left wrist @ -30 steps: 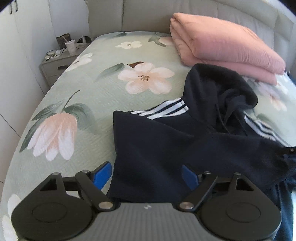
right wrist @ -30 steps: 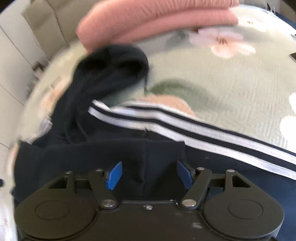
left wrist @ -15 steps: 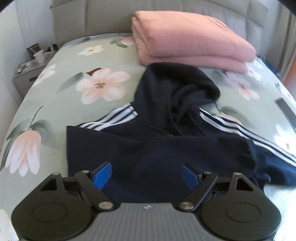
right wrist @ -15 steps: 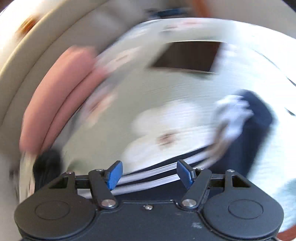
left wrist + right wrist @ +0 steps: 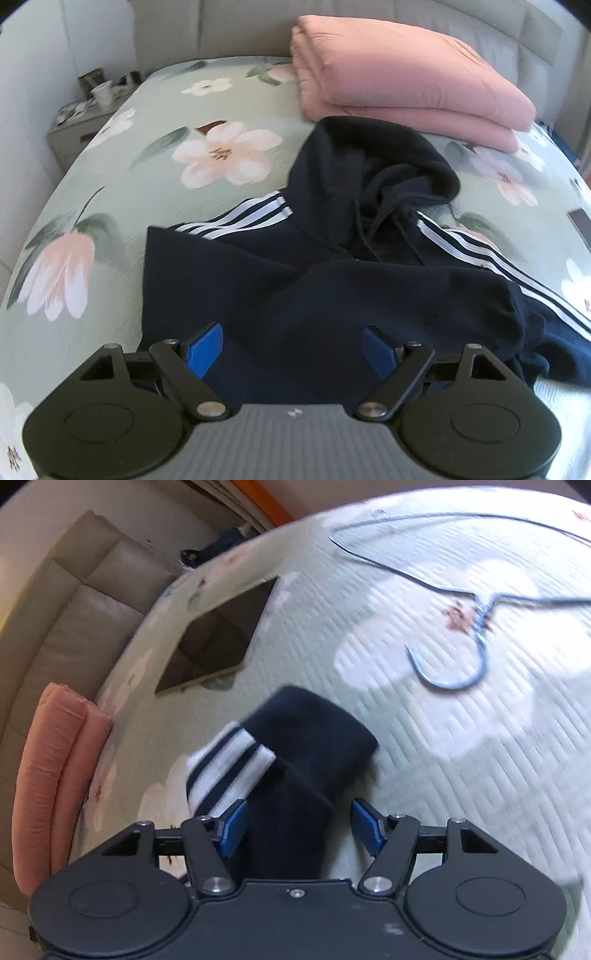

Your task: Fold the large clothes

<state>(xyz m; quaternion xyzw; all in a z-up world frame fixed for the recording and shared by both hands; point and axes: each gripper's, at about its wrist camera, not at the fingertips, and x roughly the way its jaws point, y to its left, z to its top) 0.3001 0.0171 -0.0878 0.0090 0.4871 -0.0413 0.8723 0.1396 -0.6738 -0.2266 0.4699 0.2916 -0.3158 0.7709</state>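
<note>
Hoodie (image 5: pixel 280 295) on bed (image 5: pixel 155 155).
Left gripper (image 5: pixel 291 349) wide open, empty; right gripper (image 5: pixel 297 825) open, closing slightly, straddling cuff (image 5: pixel 295 746), hanger (image 5: pixel 476 627) at 1 o'clock.

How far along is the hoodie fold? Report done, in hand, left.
Done: one sleeve already lies folded across the navy hoodie body.
In hand: nothing gripped. The right gripper is open over the other sleeve's cuff, which lies stretched out on the bedspread; the left gripper hovers open above the body.
Left: fold that sleeve in, tuck the hood, fold the body.
</note>
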